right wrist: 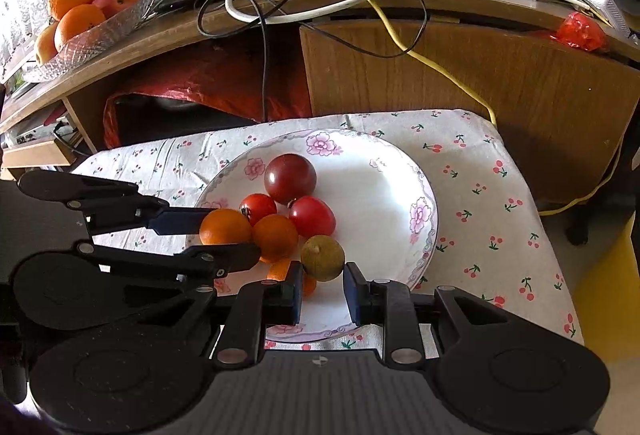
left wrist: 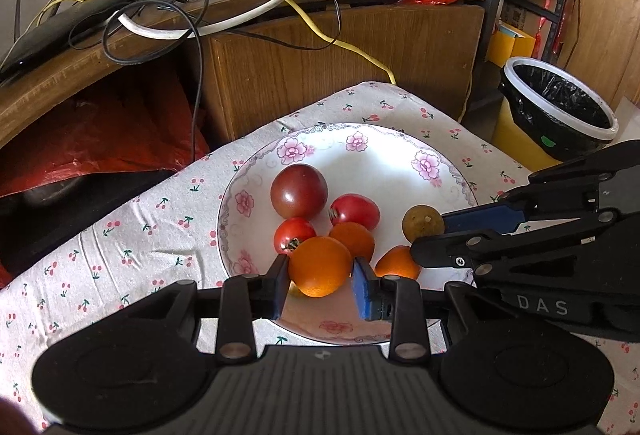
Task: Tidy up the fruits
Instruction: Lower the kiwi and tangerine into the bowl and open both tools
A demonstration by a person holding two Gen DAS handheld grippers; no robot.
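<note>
Left wrist view: our left gripper (left wrist: 320, 277) brackets an orange (left wrist: 320, 266) on the floral plate (left wrist: 384, 155), pads at its flanks, though we can't tell if they truly bite. Packed against a second orange (left wrist: 353, 238) and a tomato (left wrist: 293, 234), it could nudge them rolling as it lifts.

Right wrist view: our right gripper (right wrist: 322, 285) stands narrowly parted around the brownish fruit (right wrist: 322, 257), apparently not pinched. Both tools crowd together here; a collision looks possible.

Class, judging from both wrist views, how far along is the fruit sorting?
Barely begun. All the fruit still lies on the floral plate. In hand: the left gripper brackets an orange, the right gripper a greenish-brown fruit. Left: lifting and sorting everything.
</note>
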